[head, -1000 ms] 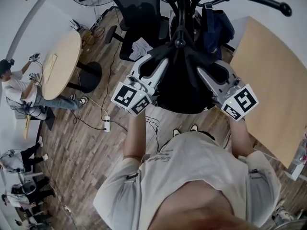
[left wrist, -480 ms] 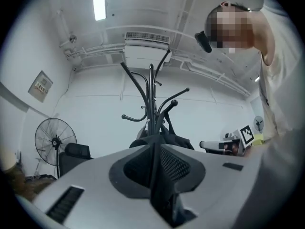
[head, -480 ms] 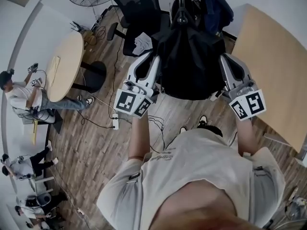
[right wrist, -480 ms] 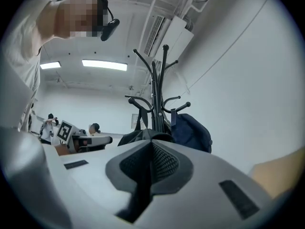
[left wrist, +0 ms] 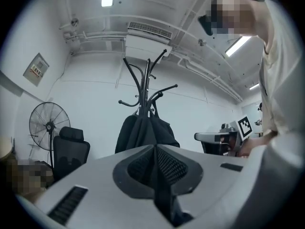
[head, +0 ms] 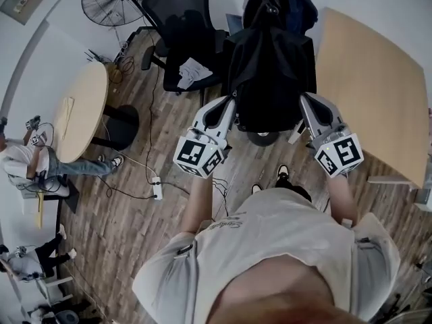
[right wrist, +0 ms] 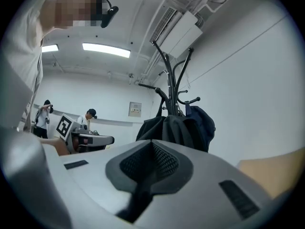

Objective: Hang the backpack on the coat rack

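The black fabric backpack (head: 270,79) hangs on the black metal coat rack (left wrist: 147,80) at twelve o'clock, with the left gripper (left wrist: 155,151) at its seven and the right gripper (right wrist: 151,144) at its five, both pinched together on nothing, so the sound move looks like backing straight off without brushing it.

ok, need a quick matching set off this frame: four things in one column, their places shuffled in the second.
Things:
1. black backpack
2. navy bag
3. office chair
4. pedestal fan

Places:
A. farthest left of the four in the head view
B. hung on the near side of the coat rack
C. hung on the coat rack's far side, behind the backpack
D. between the fan and the coat rack

Pairs: 1-B, 2-C, 3-D, 4-A
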Tool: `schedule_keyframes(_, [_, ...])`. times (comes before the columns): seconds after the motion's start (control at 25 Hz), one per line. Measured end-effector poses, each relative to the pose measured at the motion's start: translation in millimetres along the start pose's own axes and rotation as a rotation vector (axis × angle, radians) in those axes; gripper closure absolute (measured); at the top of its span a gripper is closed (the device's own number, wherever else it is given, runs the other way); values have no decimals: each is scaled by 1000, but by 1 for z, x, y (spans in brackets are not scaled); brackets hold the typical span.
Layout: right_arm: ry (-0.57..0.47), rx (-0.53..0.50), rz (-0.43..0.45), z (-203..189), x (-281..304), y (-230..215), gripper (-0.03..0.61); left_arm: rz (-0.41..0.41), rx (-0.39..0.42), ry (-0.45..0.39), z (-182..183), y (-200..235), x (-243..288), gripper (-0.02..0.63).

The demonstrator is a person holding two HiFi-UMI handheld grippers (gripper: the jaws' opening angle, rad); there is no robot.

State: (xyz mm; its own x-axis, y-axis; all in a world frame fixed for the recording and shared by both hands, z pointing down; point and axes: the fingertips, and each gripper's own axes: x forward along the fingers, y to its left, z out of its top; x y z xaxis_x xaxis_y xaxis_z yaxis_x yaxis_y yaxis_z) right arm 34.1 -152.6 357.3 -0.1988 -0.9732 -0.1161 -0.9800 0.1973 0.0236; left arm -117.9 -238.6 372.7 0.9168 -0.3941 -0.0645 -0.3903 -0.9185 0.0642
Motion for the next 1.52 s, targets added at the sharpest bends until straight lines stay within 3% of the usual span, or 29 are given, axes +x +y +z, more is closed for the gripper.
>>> schedule_keyframes(0.4, [62,9,24,-13,-35,36,583,-119,-3,58,-17,-49,-16,584])
schedule_keyframes(0.8, [38,-38,79,-6,-45,33,583,-75,56,56,2,-65,-9,584])
schedule_keyframes(1.04, [18,-62,120,-2,-54,39,584,-74,18,46,-3,-80,-5,584])
schedule_keyframes(1.4, [8,-77,128,9,-57,34,584,-81,30,19,8,-84,6,584])
schedule_keyframes(1.52, [15,-68,114,5,-58,24,584,-104,-20,2,12,-83,12,584])
